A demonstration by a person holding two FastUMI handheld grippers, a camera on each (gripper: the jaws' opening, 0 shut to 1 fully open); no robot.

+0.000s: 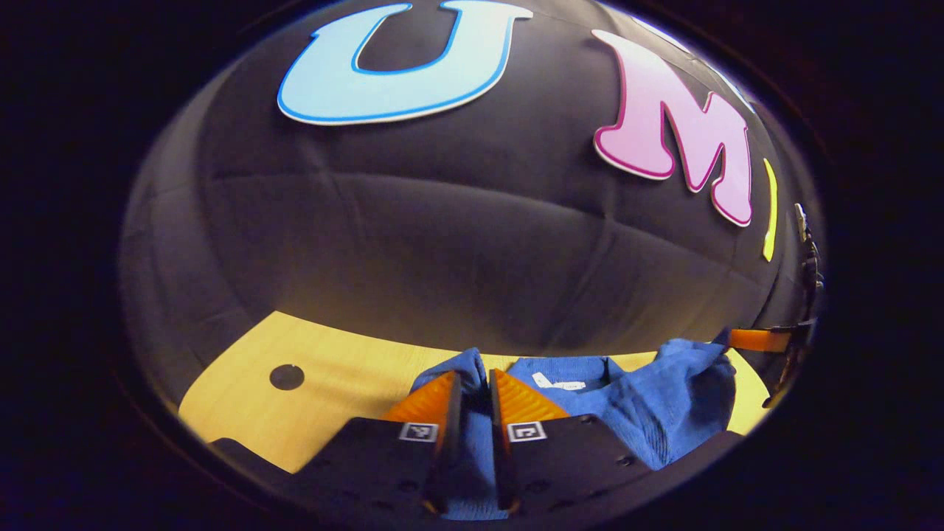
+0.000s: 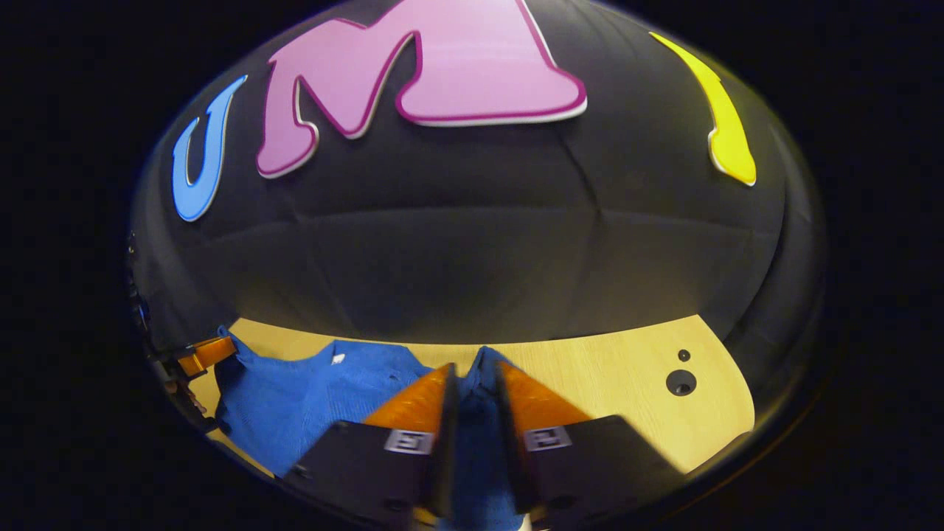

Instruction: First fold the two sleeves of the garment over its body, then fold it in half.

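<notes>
The blue knit garment (image 1: 649,413) is lying partly on the pale wooden bench (image 1: 332,383) and is being lifted at two points, so that it is hanging and bunching between them. In the left gripper view its collar, with a small white tag (image 1: 559,383) inside, is facing the camera, and a fold of the cloth is rising up between the fingers of the left gripper (image 1: 476,391). Those fingers are standing narrow, and both are pressing on the blue cloth that is running down between them. At the right rim of this view another corner of the garment is being pinched by the right gripper (image 1: 763,341), which is showing small and far off.

In the right gripper view the right gripper (image 2: 476,387) is doing the same: its fingers are standing narrow, with a ridge of the garment (image 2: 295,405) clamped between them. The rest of the cloth is spreading to the left toward the left gripper (image 2: 206,354) at the rim. A dark round hole (image 2: 681,382) is sitting in the bench (image 2: 627,383) on the right, with a smaller one just above it, well apart from the cloth. A similar hole (image 1: 287,377) is showing in the left gripper view.
</notes>
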